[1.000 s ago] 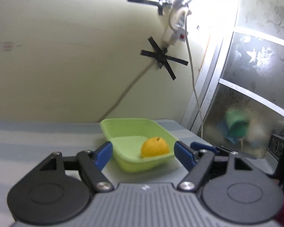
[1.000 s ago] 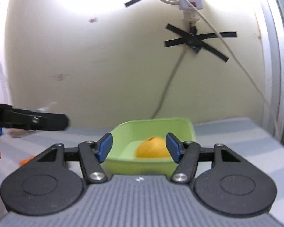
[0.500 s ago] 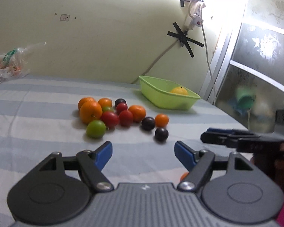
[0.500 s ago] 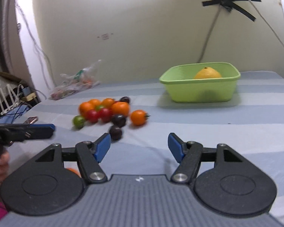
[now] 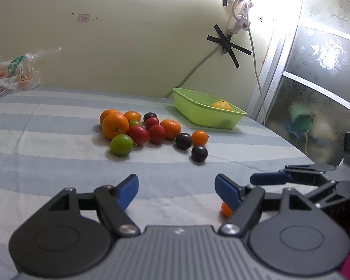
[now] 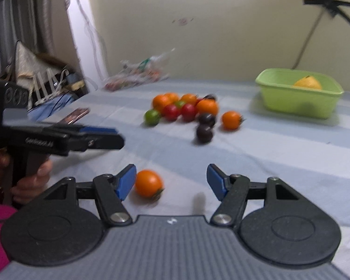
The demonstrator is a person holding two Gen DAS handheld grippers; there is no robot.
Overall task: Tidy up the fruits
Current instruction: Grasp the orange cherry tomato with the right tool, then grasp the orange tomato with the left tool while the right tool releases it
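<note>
A green tub [image 5: 207, 114] [image 6: 298, 98] holds one yellow-orange fruit [image 5: 221, 105] [image 6: 307, 83] at the far right of the striped cloth. A pile of oranges, red, green and dark fruits [image 5: 149, 129] [image 6: 186, 110] lies mid-cloth. A lone small orange fruit [image 6: 148, 183] [image 5: 226, 209] lies near me, just inside the right gripper's left finger. My left gripper [image 5: 176, 187] is open and empty. My right gripper [image 6: 171, 180] is open and empty, low over the cloth.
A plastic bag [image 5: 9, 74] [image 6: 137, 74] lies at the far left by the wall. A cable and power strip [image 5: 240, 21] hang on the wall. A phone [image 6: 75, 114] lies at the cloth's left edge. Glass door panels [image 5: 319, 81] stand right.
Both grippers have pulled back from the green tub and lowered. The fruit pile and the lone orange fruit have come into view, and the right gripper now sits around that fruit.
</note>
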